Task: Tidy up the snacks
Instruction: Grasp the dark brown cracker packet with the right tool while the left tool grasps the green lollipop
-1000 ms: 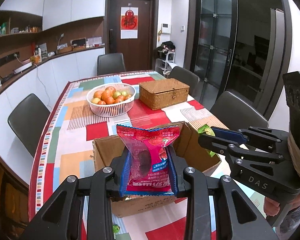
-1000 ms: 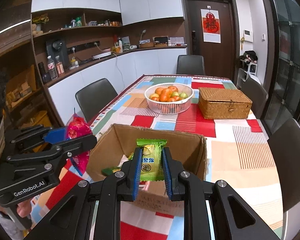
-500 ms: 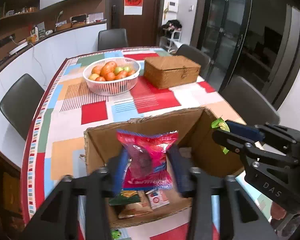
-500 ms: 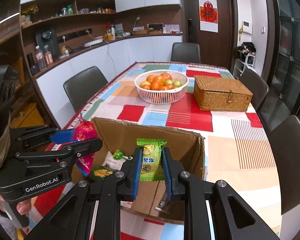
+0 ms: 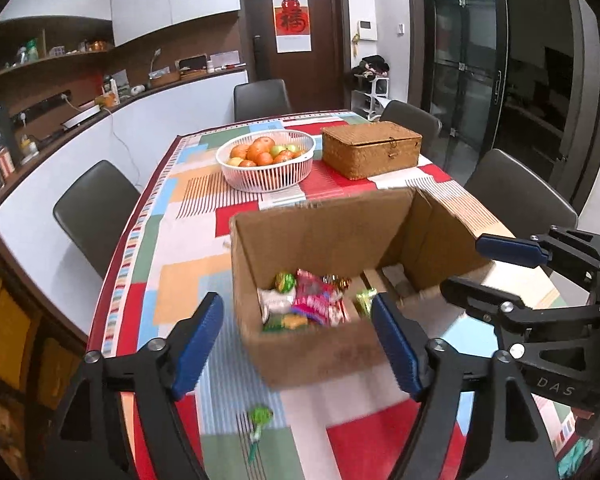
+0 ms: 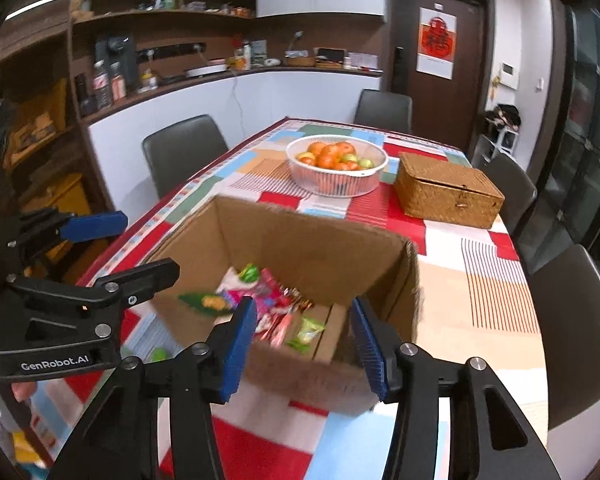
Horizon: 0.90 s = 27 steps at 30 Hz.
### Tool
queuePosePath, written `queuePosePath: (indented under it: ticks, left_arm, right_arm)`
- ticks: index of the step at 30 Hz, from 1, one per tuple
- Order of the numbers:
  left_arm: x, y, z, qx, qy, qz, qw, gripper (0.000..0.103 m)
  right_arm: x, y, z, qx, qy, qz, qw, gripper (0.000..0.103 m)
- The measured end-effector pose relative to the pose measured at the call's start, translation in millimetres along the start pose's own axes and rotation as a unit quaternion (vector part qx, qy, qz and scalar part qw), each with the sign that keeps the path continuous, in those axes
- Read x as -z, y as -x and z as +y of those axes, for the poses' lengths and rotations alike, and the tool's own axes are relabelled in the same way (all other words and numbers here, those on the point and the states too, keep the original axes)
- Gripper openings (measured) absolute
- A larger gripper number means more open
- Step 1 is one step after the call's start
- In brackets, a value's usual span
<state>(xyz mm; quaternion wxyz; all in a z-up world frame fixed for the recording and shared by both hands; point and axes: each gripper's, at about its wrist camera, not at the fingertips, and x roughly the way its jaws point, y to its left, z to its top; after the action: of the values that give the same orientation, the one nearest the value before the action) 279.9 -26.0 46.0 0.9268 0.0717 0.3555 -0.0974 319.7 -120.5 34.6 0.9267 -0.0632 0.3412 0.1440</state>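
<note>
Cardboard box, one; two tongs, left, right.

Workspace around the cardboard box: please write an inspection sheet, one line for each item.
Surface: table under a colourful patchwork cloth.
Job's things: cardboard box open; red snack packet and green snack packet lie inside with other snacks.
Clutter: one green wrapped sweet on the cloth outside the box; fruit basket and closed wicker box behind.
Grippers: left tool and right tool have just been opening; both open, nothing between the pads.
Cables: a cord hangs down the counter front.
Surroundings: dark chairs, counter, shelves, door.
</note>
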Motion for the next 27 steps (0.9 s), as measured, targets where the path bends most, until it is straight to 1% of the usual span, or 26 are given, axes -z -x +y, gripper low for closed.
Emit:
queuePosePath:
  ticks: [2,4,8,12,16,18,21,23,27]
  left_arm:
    - [14,9,-1,-0.003,-0.002,0.003,1.0,0.082]
    - [26,17,-3,-0.014,0.002,0.006,0.9999,0.083]
    - [55,28,0,-0.019,0.018,0.023,0.9994,0.085]
    - [82,37,4,-0.039,0.031,0.039,0.998,0.085]
    - [115,40,7,-0.058,0.038,0.071,0.9951,0.085]
    - [130,40,8,-0.062,0.044,0.089,0.9932,0.085]
    - [152,38,12,-0.055,0.059,0.12,0.9895,0.086]
    - [164,35,14,-0.052,0.065,0.139,0.9868,0.086]
    - [182,30,14,-0.056,0.072,0.169,0.9815,0.086]
  right_arm:
    - [9,8,8,-0.01,0.011,0.006,1.0,0.056]
    - [18,13,16,-0.02,0.022,0.012,0.999,0.057]
    - [38,19,35,-0.036,0.057,0.031,0.997,0.057]
    - [58,16,51,-0.056,0.081,0.064,0.993,0.057]
    - [78,8,63,-0.073,0.101,0.102,0.987,0.057]
    - [90,3,72,-0.085,0.111,0.128,0.982,0.057]
    - [109,-4,86,-0.106,0.135,0.165,0.971,0.057]
    - [120,-9,96,-0.123,0.152,0.192,0.962,0.057]
    - [136,-15,114,-0.141,0.191,0.231,0.944,0.057]
